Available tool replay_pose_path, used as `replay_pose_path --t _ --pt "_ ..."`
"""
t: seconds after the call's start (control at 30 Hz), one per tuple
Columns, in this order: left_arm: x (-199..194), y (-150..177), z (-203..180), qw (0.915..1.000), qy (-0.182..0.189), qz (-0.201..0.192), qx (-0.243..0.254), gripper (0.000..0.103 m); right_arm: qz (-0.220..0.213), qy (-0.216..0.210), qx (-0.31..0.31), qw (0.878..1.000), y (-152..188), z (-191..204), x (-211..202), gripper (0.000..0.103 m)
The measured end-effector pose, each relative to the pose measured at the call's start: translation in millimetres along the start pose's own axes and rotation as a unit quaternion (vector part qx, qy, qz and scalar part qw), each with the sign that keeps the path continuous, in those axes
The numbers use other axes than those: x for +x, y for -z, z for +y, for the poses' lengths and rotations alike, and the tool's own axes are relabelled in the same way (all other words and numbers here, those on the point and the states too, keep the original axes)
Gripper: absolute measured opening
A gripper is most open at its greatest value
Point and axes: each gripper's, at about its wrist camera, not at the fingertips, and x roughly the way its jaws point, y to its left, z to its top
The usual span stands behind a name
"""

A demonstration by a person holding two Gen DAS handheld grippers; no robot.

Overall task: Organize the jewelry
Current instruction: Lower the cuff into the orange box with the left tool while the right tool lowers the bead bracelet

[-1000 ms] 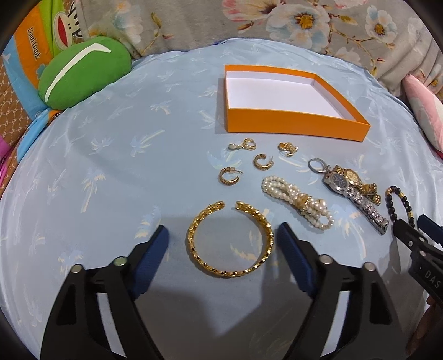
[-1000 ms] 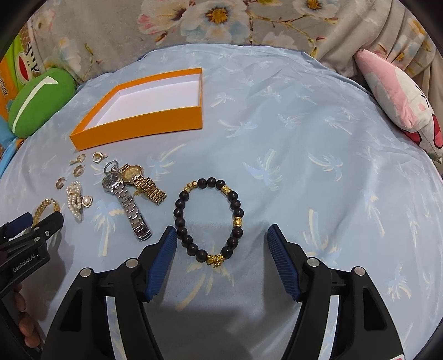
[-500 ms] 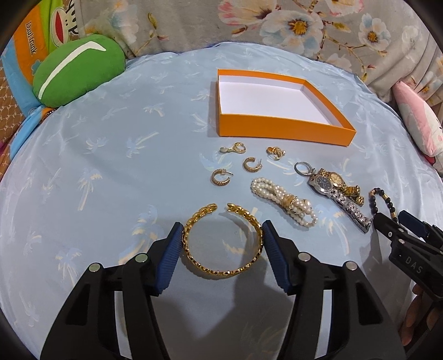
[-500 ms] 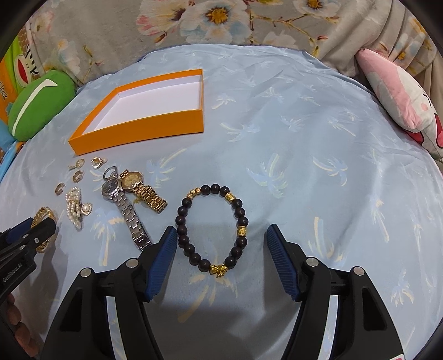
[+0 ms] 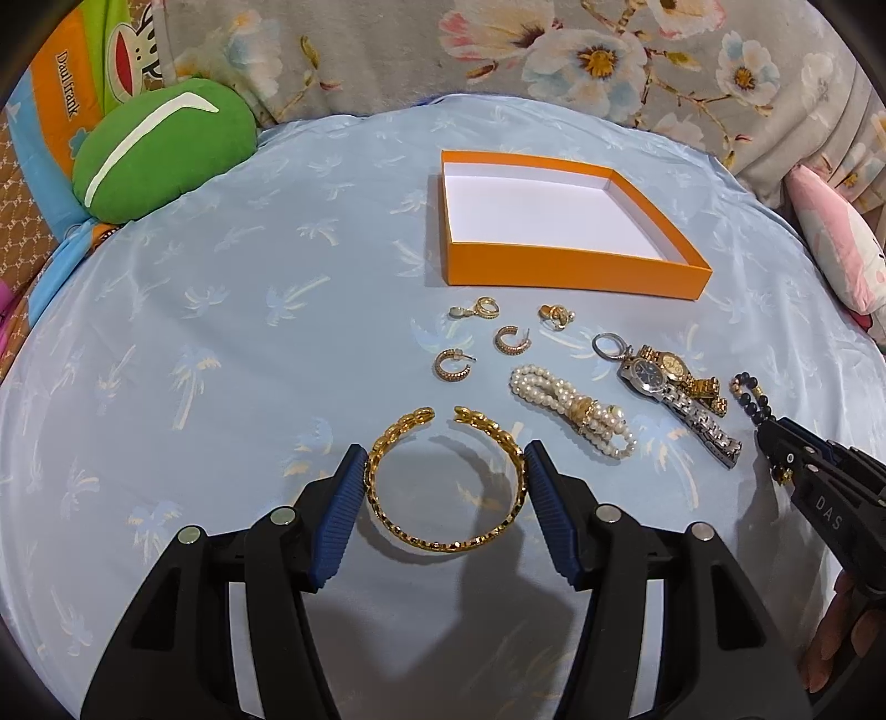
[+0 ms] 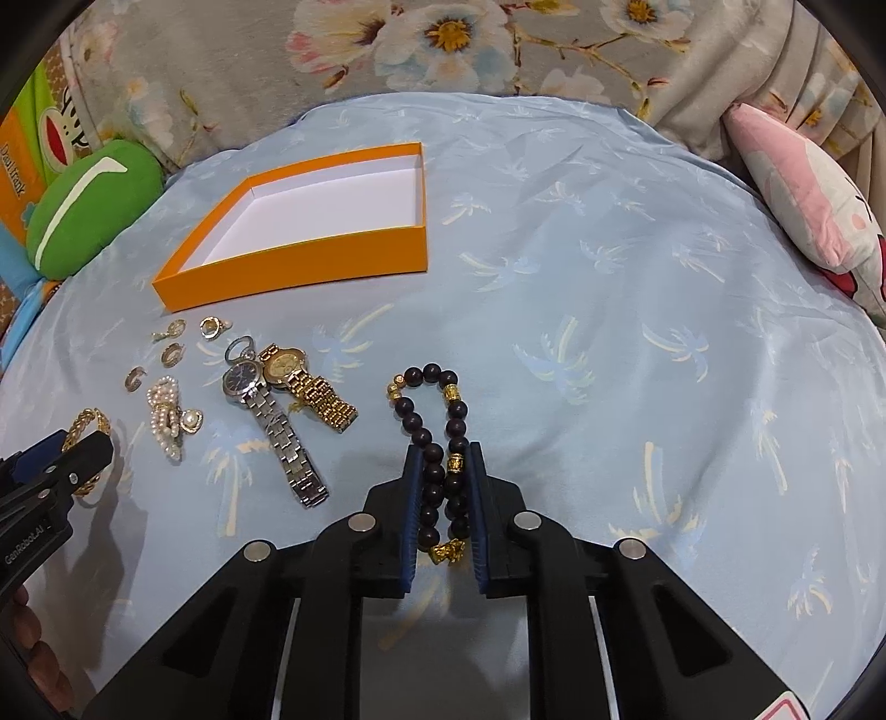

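Observation:
An empty orange box (image 5: 576, 271) with a white floor stands on the blue cloth; it also shows in the right wrist view (image 6: 293, 266). My left gripper (image 5: 446, 465) has its pads touching both sides of a gold chain bangle (image 5: 443, 540) lying flat. My right gripper (image 6: 443, 459) is shut on a dark bead bracelet (image 6: 437, 437), squeezing it narrow. Between them lie a pearl bracelet (image 5: 570, 410), a silver watch (image 5: 681, 410), a gold watch (image 5: 681, 371) and several gold earrings (image 5: 512, 339).
A green cushion (image 5: 160, 147) sits at the far left and a pink pillow (image 6: 803, 188) at the far right. Floral fabric (image 5: 498, 50) rises behind the round cloth-covered surface. A hand (image 5: 841, 626) holds the right gripper.
My left gripper's jaws have narrowed onto the gold bangle. My right gripper has closed on the dark bead bracelet, pressing its round loop into a narrow one.

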Motion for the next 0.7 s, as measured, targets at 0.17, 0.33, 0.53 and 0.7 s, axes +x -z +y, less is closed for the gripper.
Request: replay_pose_path --t 0.17,0.33,0.53,0.7 --pt "-5 -3 3 1.0000 0.000 -0.008 -0.001 0.056 -0.014 -0.011 0.011 1.000 -3 -4 -10 0.001" --pt "-12 -8 4 0.9999 0.002 -0.015 0.000 0.056 -0.029 -0.011 0.004 1.000 -10 -4 -21 0.000" --pt "-15 -11 4 0.9998 0.000 -0.020 0.002 0.056 -0.022 0.004 -0.015 1.000 -12 -5 -15 0.000" --pt "-13 -10 4 0.9999 0.002 -0.015 0.004 0.057 0.000 0.002 0.000 1.000 -11 -16 0 0.016"
